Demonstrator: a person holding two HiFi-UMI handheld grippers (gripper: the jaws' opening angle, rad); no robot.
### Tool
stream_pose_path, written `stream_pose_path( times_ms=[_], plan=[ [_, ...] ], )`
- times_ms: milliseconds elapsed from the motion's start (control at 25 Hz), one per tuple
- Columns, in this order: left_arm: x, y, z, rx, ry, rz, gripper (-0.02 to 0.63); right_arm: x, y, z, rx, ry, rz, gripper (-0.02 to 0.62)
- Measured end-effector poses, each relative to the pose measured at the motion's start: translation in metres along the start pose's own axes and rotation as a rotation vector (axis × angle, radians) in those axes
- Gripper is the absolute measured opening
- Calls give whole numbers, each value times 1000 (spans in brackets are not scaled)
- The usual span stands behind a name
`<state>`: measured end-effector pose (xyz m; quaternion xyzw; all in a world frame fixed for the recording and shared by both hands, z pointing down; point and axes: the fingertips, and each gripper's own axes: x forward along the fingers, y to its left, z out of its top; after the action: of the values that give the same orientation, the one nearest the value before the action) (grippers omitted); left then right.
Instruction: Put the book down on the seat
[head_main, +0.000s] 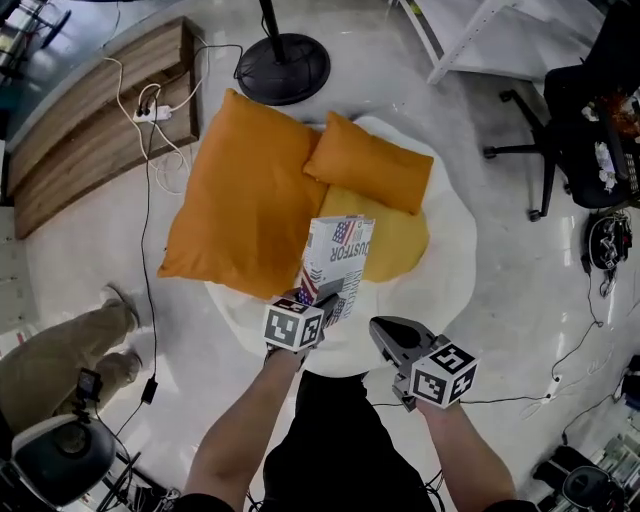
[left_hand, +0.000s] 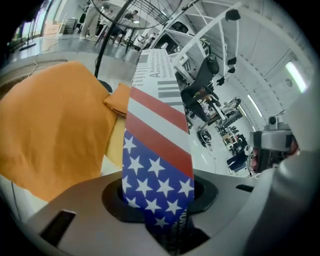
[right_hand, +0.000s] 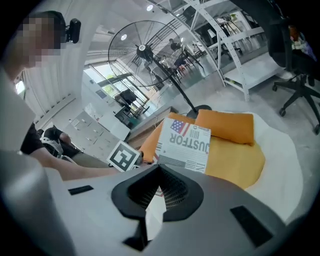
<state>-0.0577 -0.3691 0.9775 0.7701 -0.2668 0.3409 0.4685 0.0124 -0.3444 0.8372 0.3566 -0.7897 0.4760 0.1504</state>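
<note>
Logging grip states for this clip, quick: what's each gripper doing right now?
Left gripper: closed on the book.
Right gripper: closed, holding nothing.

A black round fan base (head_main: 283, 68) stands on the glossy pale floor (head_main: 520, 270), near a wooden bench (head_main: 90, 120) with a white power strip (head_main: 152, 113) beside it (cables trail from it). A black office chair (head_main: 570, 130) sits at right, and a person's khaki-trousered legs (head_main: 70, 350) show at left.

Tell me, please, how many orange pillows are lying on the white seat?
2. The large pillow lies on the left of the seat; the small pillow at the back, partly over a yellow pad. The book could hide little more.
</note>
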Motion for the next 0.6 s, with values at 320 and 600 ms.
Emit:
stream_pose_path(
  times_ms=[320, 600],
  plan=[
    [80, 29, -29, -3, 73, -2, 161, 17, -55, -61, 39, 41, -17, 15],
    [132, 43, -34, -78, 37, -45, 163, 21, -82, -107, 36, 77, -9, 15]
  ],
)
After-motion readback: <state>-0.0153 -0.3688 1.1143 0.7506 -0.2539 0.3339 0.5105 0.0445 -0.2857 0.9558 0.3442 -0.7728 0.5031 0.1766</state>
